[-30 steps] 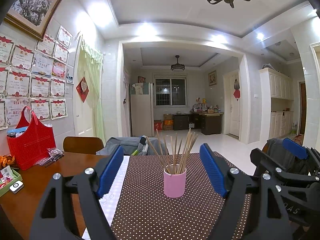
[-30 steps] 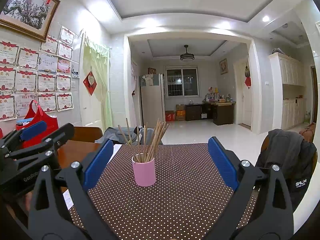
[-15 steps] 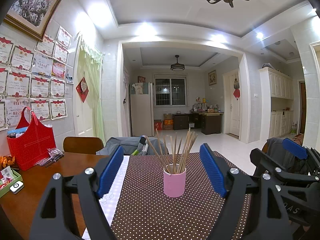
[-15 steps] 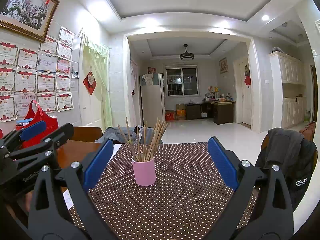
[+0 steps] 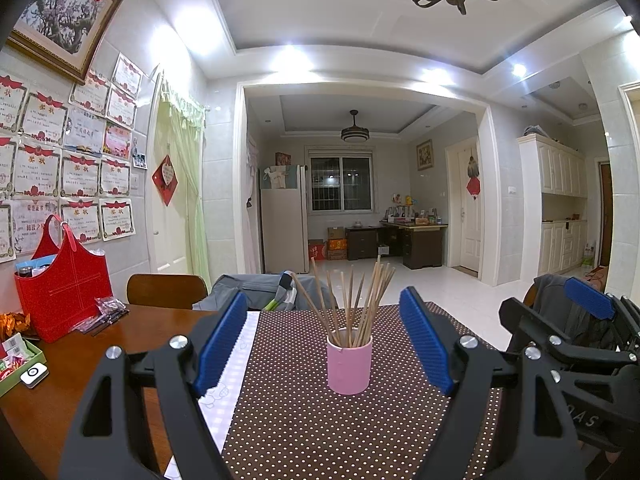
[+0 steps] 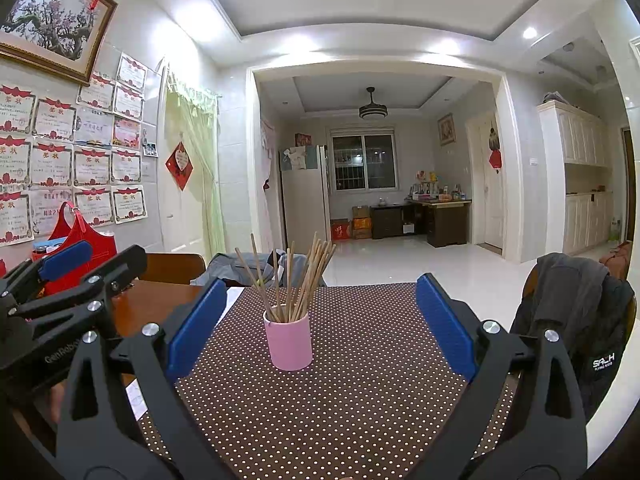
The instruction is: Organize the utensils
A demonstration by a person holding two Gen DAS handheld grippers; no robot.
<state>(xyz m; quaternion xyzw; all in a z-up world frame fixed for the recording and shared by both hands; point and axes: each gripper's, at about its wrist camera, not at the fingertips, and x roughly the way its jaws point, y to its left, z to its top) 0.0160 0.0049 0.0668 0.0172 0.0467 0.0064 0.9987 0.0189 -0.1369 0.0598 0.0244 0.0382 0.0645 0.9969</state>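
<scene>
A pink cup (image 5: pixel 349 365) full of wooden chopsticks (image 5: pixel 352 306) stands upright on a brown dotted cloth (image 5: pixel 340 432). My left gripper (image 5: pixel 326 344) is open and empty, its blue pads either side of the cup from a short way back. My right gripper (image 6: pixel 318 328) is open and empty too, with the cup (image 6: pixel 289 340) and chopsticks (image 6: pixel 296 276) a little left of its middle. Each gripper shows at the edge of the other's view: the right one (image 5: pixel 580 320) and the left one (image 6: pixel 60 276).
A wooden table (image 5: pixel 92 360) carries a red bag (image 5: pixel 64 292), a green tray of small items (image 5: pixel 16 360) and a white patterned cloth strip (image 5: pixel 228 380) on the left. A chair with a dark jacket (image 6: pixel 576 320) stands on the right. A wooden chair (image 5: pixel 166 290) stands behind.
</scene>
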